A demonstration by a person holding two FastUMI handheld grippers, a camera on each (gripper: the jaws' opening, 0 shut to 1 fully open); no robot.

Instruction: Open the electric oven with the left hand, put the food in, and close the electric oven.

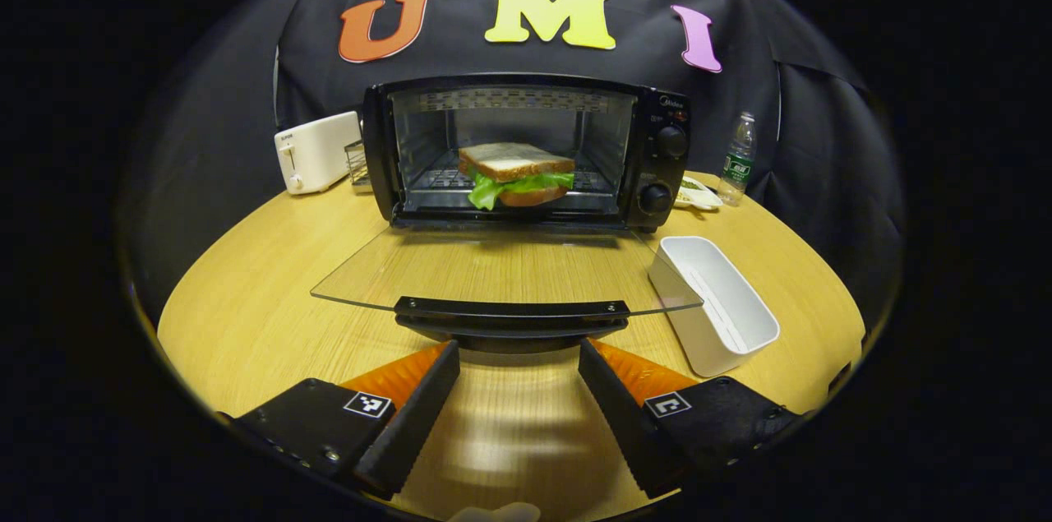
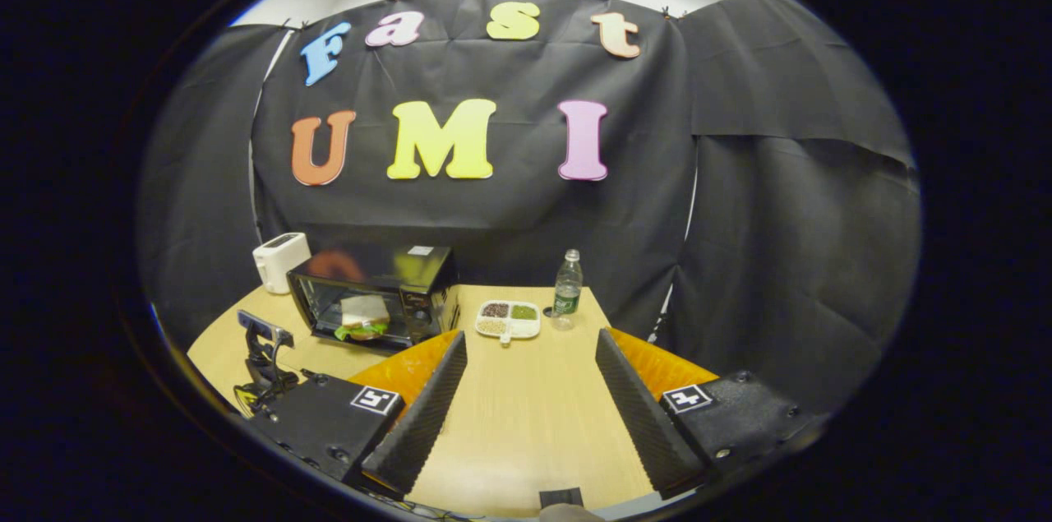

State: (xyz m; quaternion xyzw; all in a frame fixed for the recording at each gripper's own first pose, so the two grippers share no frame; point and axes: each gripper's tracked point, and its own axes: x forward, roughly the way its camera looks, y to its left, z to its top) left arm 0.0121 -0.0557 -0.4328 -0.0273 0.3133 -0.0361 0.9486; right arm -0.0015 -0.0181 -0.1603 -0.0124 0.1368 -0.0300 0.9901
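Sitting at the centre of the left gripper view, a little above the middle, the black electric oven (image 1: 526,152) stands open on the wooden surface (image 1: 246,292). A sandwich (image 1: 515,173) of sliced bread and green lettuce rests on the rack inside. The oven's glass door (image 1: 501,267) lies folded down flat toward the camera, and its dark handle (image 1: 511,315) sits just above the left hand-held gripper (image 1: 518,390), whose fingers are spread wide and hold nothing, apart from the handle.

To the oven's left stands a white toaster (image 1: 316,150). At the right of the frame an empty white rectangular container (image 1: 713,302) lies near the door's corner, and farther back a divided dish (image 1: 697,193) and a plastic water bottle (image 1: 739,158) stand beside the oven.

In the right gripper view, the oven (image 2: 374,292) appears at lower left with the sandwich (image 2: 362,323) visible inside. The right hand-held gripper (image 2: 530,399) is wide open and empty above bare surface (image 2: 526,407), with the dish (image 2: 509,318) and bottle (image 2: 567,288) beyond it.
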